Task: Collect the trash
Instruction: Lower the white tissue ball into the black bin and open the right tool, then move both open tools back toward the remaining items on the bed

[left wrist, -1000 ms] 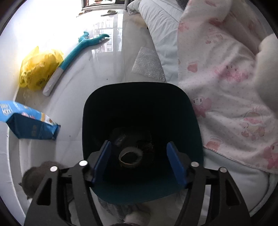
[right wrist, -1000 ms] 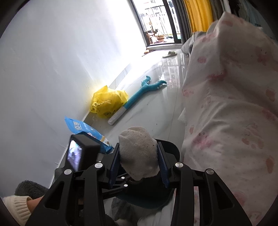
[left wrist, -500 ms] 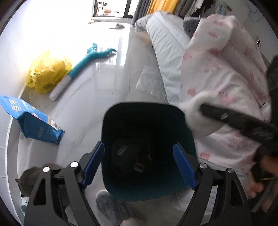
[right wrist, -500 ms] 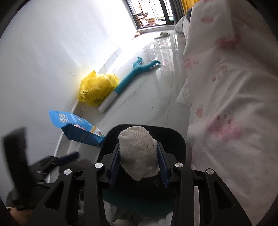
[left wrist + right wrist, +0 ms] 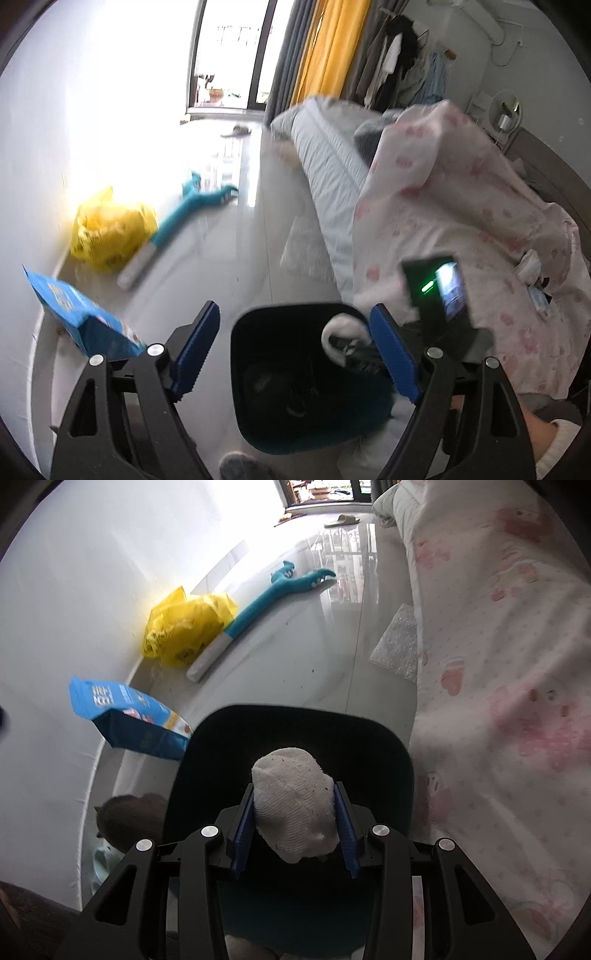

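A dark teal trash bin stands on the floor beside the bed, with dark trash at its bottom. My right gripper is shut on a dirty white cloth wad and holds it over the bin's mouth. The left wrist view shows the same wad just inside the bin's right rim, in front of the right gripper's black body. My left gripper hovers above the bin, its jaws opening wide with nothing between the blue pads.
A yellow plastic bag, a blue pouch and a teal long-handled brush lie along the white wall. A bubble-wrap sheet sits by the bed with its pink-printed blanket. A grey cat crouches left of the bin.
My left gripper rose and tilted up from the bin, its jaws spreading wider. My right gripper came down with the cloth wad until it hung over the bin's mouth.
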A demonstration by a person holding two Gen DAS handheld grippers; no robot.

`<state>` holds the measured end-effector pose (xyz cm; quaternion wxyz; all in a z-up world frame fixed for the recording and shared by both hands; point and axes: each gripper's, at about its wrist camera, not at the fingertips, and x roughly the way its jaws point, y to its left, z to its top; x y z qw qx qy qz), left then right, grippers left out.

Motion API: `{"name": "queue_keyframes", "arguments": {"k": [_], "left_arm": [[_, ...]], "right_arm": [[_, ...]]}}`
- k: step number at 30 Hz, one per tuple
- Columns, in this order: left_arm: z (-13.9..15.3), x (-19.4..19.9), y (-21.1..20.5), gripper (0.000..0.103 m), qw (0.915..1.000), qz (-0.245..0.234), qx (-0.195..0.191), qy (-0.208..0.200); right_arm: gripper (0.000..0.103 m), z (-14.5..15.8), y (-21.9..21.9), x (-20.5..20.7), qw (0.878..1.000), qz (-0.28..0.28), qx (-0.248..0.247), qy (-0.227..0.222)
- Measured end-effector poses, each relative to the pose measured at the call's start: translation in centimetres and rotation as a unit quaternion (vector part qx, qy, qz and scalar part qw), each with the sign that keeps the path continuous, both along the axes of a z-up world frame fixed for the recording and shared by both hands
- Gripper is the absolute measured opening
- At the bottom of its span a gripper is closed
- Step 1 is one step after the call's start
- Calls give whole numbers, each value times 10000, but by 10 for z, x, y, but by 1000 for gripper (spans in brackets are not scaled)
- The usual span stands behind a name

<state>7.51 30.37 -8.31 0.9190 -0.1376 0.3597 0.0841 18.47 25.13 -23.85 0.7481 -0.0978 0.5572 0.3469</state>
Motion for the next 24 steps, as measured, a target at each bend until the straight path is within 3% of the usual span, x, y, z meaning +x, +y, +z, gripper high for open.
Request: {"name": "queue_keyframes", "arguments": {"k": [6, 12, 20, 24], "left_arm": [[32, -8, -5, 86, 9989, -19, 237, -405], [53, -14, -4, 86, 9963, -38, 336, -789], [79, -14, -13, 88, 9930, -139, 106, -1165], [92, -9, -26, 89, 9908, -209, 181, -1328]], "right_arm": [[49, -20, 9, -5, 9995, 227, -185, 110], [65, -22, 4, -12, 9990, 379, -171, 138], [76, 37, -11, -23, 9973, 589, 359, -266], [78, 68, -32, -22, 9951, 580, 648, -479]]}}
